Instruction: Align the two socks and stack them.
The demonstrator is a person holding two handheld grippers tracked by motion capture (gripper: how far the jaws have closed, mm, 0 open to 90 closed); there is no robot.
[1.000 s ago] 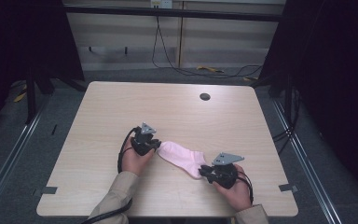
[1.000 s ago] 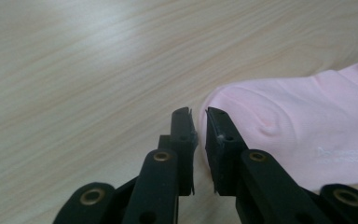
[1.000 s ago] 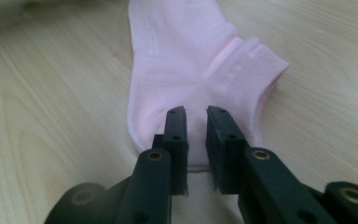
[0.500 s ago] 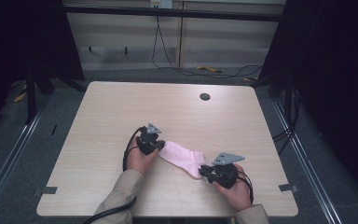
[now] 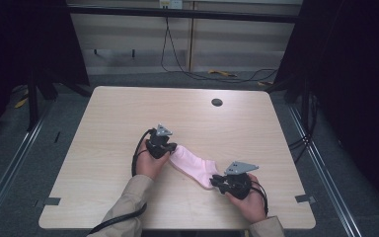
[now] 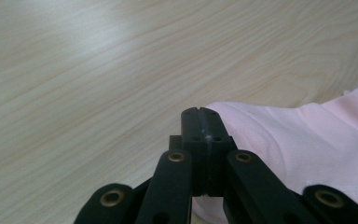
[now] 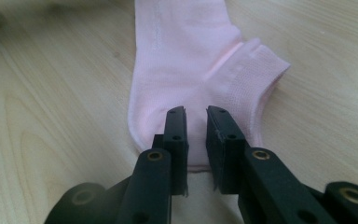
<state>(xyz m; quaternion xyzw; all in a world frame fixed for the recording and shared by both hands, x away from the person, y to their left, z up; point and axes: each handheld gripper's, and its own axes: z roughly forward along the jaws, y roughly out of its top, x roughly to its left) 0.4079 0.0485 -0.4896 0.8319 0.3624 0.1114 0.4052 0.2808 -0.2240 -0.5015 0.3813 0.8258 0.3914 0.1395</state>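
One pink sock (image 5: 193, 165) lies flat on the table (image 5: 108, 118), near the front edge, running diagonally between the two hands. Toe end points toward the left gripper (image 5: 164, 148), heel and cuff toward the right gripper (image 5: 216, 180).

Left gripper view: jaws clamped together, pads meeting right at the sock (image 6: 303, 140) edge. Its jaws have just been closing, and I can't tell whether any fabric is actually pinched between them; it looks like the very tip of the toe at best.

Right gripper view: jaws sit over the heel of the sock (image 7: 186, 79), a narrow gap between them with pink cloth showing in it. Can't tell whether the pads press on it yet or just straddle it. Ribbed cuff (image 7: 256, 74) lies just to one side of the jaws.

Step in hand, I'd guess: take hold of both ends to lift, stretch or fold the sock. To do it well, the left should check its bite before pulling, since an edge-only pinch would probably slip; reopening and going a bit deeper onto the toe seems safer. The right should close fully on the heel, catching both layers, then both lift together evenly.
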